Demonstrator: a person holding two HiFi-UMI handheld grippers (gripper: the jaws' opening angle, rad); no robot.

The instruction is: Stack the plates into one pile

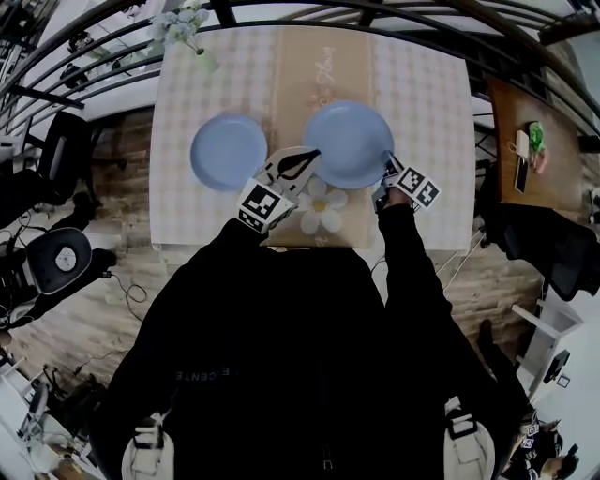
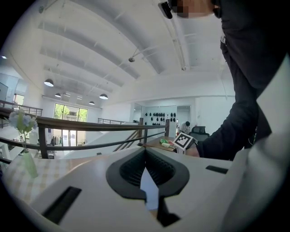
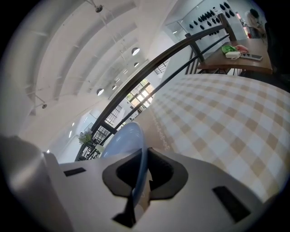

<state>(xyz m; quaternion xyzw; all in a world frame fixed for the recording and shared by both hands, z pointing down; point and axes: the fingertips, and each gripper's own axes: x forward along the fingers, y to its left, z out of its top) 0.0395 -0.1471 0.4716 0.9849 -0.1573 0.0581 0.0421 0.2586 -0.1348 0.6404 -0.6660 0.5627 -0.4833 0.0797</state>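
Observation:
Two blue plates lie on the checked tablecloth (image 1: 422,112): a smaller plate (image 1: 230,150) on the left and a larger plate (image 1: 349,142) on the tan runner. My left gripper (image 1: 307,157) is at the larger plate's near-left rim, and a pale blue sliver of that plate (image 2: 149,188) shows pinched between the jaws of my left gripper (image 2: 152,199). On the near-right rim, my right gripper (image 1: 387,176) is shut. In the right gripper view the plate (image 3: 124,138) runs edge-on through the jaws of my right gripper (image 3: 140,181).
A vase of flowers (image 1: 183,28) stands at the table's far left corner. A white flower figure (image 1: 323,206) lies on the runner near the front edge. A railing runs behind the table, and a wooden side table (image 1: 525,150) stands to the right.

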